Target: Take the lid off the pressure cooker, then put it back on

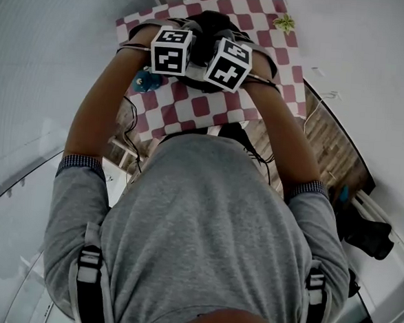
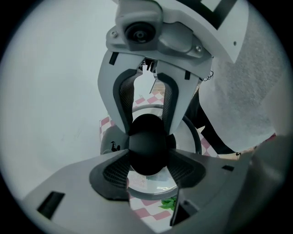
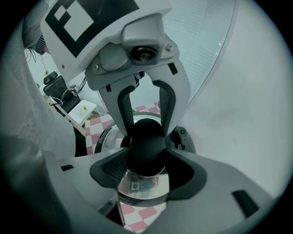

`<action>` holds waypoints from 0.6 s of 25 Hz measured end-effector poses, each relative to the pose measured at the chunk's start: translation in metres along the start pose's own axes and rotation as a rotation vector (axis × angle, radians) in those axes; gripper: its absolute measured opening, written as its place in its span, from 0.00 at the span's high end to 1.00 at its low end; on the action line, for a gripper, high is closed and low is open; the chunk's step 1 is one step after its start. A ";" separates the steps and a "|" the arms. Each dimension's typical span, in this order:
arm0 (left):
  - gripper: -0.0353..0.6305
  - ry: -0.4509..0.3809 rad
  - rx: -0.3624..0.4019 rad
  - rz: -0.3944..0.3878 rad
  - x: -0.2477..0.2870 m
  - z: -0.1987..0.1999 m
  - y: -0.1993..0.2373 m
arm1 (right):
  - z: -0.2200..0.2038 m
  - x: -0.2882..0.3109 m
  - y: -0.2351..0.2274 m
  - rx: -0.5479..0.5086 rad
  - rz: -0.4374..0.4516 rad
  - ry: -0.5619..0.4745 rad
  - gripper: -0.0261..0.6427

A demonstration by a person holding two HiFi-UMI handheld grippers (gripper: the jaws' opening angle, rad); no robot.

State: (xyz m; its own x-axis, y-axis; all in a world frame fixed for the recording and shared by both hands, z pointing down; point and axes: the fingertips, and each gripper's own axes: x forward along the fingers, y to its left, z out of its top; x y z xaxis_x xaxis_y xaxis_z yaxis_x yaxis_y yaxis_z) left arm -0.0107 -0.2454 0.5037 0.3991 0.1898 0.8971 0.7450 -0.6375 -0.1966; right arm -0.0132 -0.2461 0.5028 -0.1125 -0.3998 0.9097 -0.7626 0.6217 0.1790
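The red-and-white checked cloth (image 1: 212, 113) lies on the table ahead of me. At its far middle is the pressure cooker (image 3: 104, 139), mostly hidden under my two marker cubes. Its shiny lid (image 3: 142, 187) is over the pot; I cannot tell whether it is seated. My left gripper (image 2: 147, 170) and right gripper (image 3: 145, 171) face each other, and both clamp the lid's black knob (image 2: 146, 144).

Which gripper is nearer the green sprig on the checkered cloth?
Right. Right gripper clamps the lid knob on the side nearest the green sprig; left gripper clamps it from the far side.
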 end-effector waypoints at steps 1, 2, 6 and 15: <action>0.53 -0.003 0.000 -0.002 0.002 -0.001 0.000 | 0.000 0.002 0.000 0.002 0.003 0.004 0.56; 0.53 -0.007 -0.001 -0.005 0.004 -0.002 0.000 | -0.001 0.005 0.000 0.004 0.009 0.008 0.56; 0.53 -0.034 -0.011 -0.022 0.007 -0.003 0.002 | -0.004 0.007 -0.001 0.018 0.029 0.006 0.56; 0.51 -0.046 -0.037 -0.065 0.011 -0.002 0.001 | -0.004 0.010 0.001 -0.028 0.105 0.034 0.56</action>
State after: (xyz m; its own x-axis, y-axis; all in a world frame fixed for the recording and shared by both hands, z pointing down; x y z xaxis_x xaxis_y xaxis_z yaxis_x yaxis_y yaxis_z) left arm -0.0065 -0.2456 0.5139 0.3747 0.2652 0.8884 0.7502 -0.6498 -0.1225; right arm -0.0124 -0.2466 0.5139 -0.1690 -0.3088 0.9360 -0.7294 0.6779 0.0920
